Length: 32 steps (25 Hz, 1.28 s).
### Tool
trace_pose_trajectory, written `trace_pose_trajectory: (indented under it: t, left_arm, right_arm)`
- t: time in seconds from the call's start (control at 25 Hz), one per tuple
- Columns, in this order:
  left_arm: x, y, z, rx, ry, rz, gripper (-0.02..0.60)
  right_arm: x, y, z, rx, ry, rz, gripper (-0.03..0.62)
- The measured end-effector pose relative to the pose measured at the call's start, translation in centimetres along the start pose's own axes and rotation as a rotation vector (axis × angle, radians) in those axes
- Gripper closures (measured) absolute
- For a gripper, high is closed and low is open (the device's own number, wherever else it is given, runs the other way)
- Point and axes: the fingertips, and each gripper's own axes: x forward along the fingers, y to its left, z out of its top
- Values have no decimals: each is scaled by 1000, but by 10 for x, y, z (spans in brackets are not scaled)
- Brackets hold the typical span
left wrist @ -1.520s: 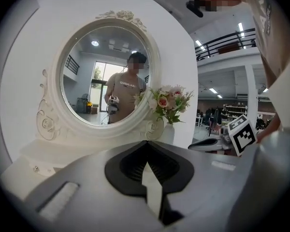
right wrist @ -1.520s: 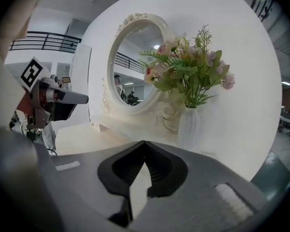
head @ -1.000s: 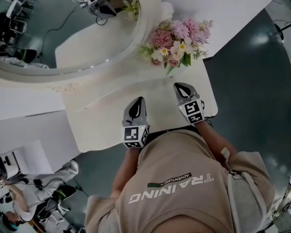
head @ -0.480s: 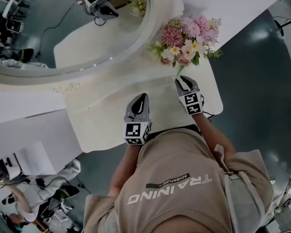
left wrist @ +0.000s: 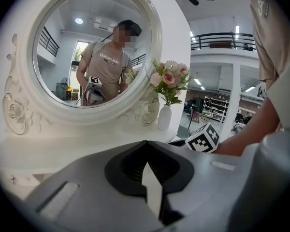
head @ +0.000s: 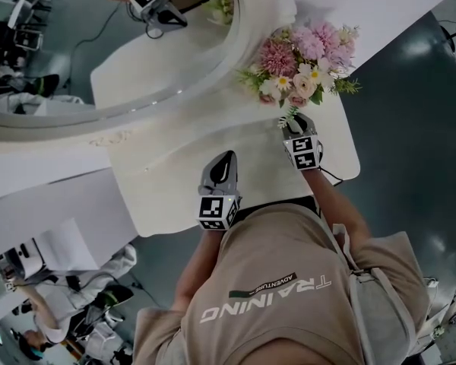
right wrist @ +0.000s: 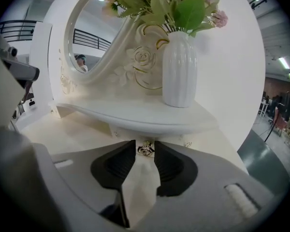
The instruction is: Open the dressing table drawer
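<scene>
The white dressing table (head: 175, 177) carries a big oval mirror (head: 137, 59) and a white vase (right wrist: 180, 69) of pink flowers (head: 300, 55) on a raised shelf (right wrist: 135, 115). Under that shelf a small metal drawer knob (right wrist: 145, 150) sits just at the tips of my right gripper (right wrist: 145, 144), in the gap between them. The jaws have just been opening and stand open, pads off the knob. In the head view the right gripper (head: 292, 122) reaches under the flowers. My left gripper (head: 227, 158) hovers over the tabletop's middle, empty, its tips (left wrist: 145, 142) together.
The table's front edge runs close to the person's torso. Dark floor (head: 410, 128) lies to the right. A person in white (head: 68, 280) and equipment stand at the lower left. The mirror's carved frame (left wrist: 12, 110) rises behind the left gripper.
My right gripper has moved forward and down toward the vase and the shelf. The left gripper has stayed about where it was.
</scene>
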Motion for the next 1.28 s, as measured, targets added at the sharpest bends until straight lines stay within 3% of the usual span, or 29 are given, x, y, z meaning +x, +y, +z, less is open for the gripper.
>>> trace_pose_trajectory:
  t: [1.28]
  left_arm:
    - [-38, -26, -11, -26, -16, 25, 563]
  right_arm:
    - [-40, 15, -35, -61, 60, 89, 494]
